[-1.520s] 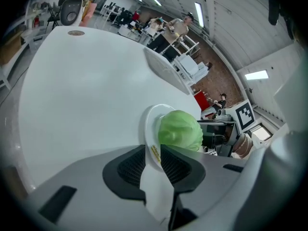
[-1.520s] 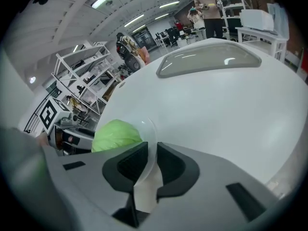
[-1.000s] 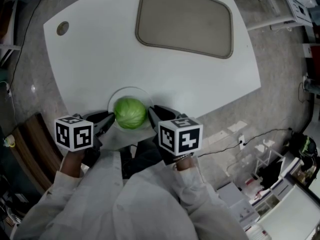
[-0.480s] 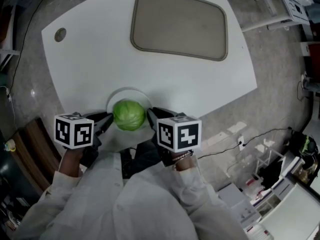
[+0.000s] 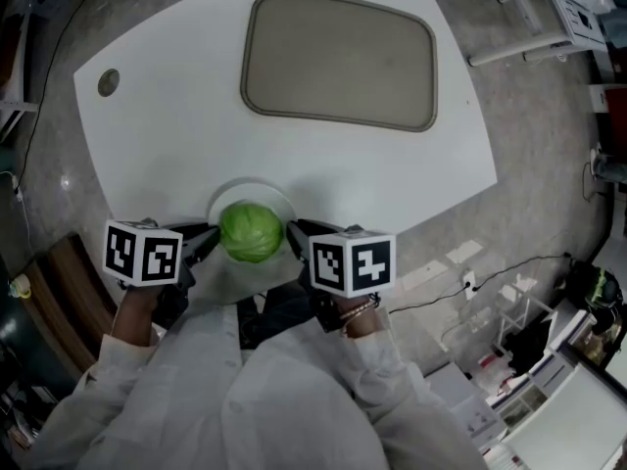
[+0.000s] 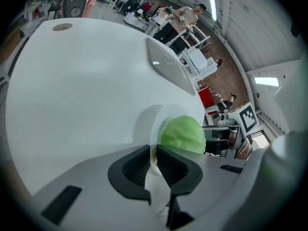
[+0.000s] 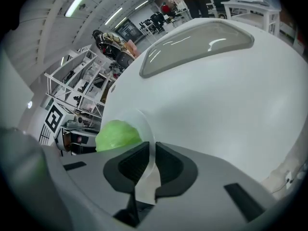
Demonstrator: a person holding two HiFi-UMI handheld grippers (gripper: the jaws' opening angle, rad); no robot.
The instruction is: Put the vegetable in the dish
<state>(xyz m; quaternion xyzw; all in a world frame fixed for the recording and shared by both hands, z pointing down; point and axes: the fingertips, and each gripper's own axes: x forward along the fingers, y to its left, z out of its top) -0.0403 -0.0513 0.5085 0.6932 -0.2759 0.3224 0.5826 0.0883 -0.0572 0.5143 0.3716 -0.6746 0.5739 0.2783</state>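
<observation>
A: Left gripper (image 6: 153, 148) and right gripper (image 7: 153, 146), jaws just closing, each pinch an opposite rim of the white round plate (image 5: 274, 196).
B: Round green cabbage (image 5: 251, 231) sits at the plate's centre. Keep the plate level and move both sides together, or the cabbage likely rolls off.

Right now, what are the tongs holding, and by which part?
The white plate, by its rim: the left tongs pinch its left edge, the right tongs its right edge, jaws just closed further. The cabbage sits on it.

Green vegetable (image 5: 251, 231), white dish (image 5: 233, 194), white table (image 5: 186, 135), grey-beige tray (image 5: 338, 60), black-and-white marker cubes (image 5: 143, 253)
</observation>
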